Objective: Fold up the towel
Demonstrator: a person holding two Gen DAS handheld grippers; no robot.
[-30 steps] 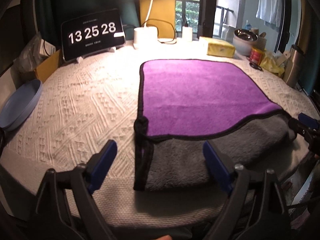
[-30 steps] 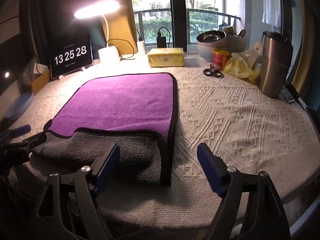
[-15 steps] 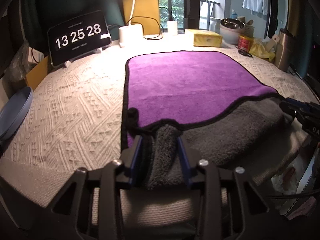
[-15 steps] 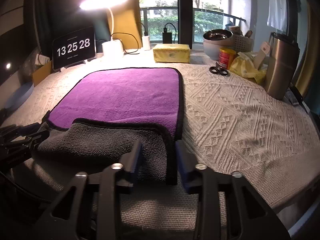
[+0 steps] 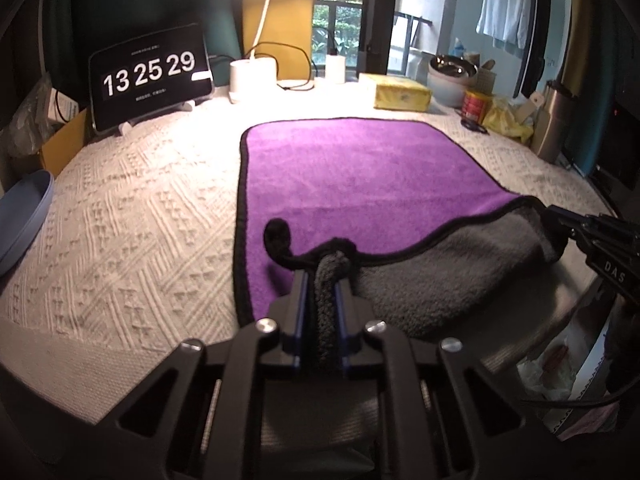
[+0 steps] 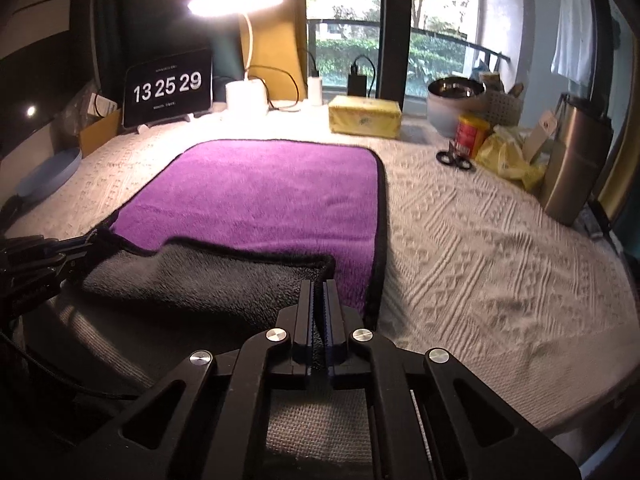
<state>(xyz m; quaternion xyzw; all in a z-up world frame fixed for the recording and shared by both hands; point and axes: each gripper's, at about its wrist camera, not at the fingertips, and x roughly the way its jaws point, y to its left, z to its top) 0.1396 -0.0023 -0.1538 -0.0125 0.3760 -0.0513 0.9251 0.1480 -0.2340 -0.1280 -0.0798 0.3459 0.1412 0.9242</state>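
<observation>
A towel, purple on top (image 5: 352,172) and grey underneath with a black hem, lies on the white knitted tablecloth; it shows in the right wrist view too (image 6: 264,196). Its near edge is lifted and turned back, showing the grey side (image 5: 448,268). My left gripper (image 5: 322,280) is shut on the towel's near left corner, bunched between the jaws. My right gripper (image 6: 319,288) is shut on the near right corner (image 6: 308,268). Each gripper shows at the edge of the other's view: the right gripper (image 5: 560,216) and the left gripper (image 6: 86,242).
A tablet clock (image 5: 150,76), a lamp base (image 5: 252,80), a yellow box (image 5: 402,96), a red can (image 5: 476,106), scissors (image 6: 454,158), a steel bowl (image 6: 456,100) and a metal flask (image 6: 574,164) line the far and right edges. A blue plate (image 5: 24,216) sits at left.
Both grippers went from wide open to shut on the towel's near corners. The near edge has risen off the table and started folding toward the far side.
</observation>
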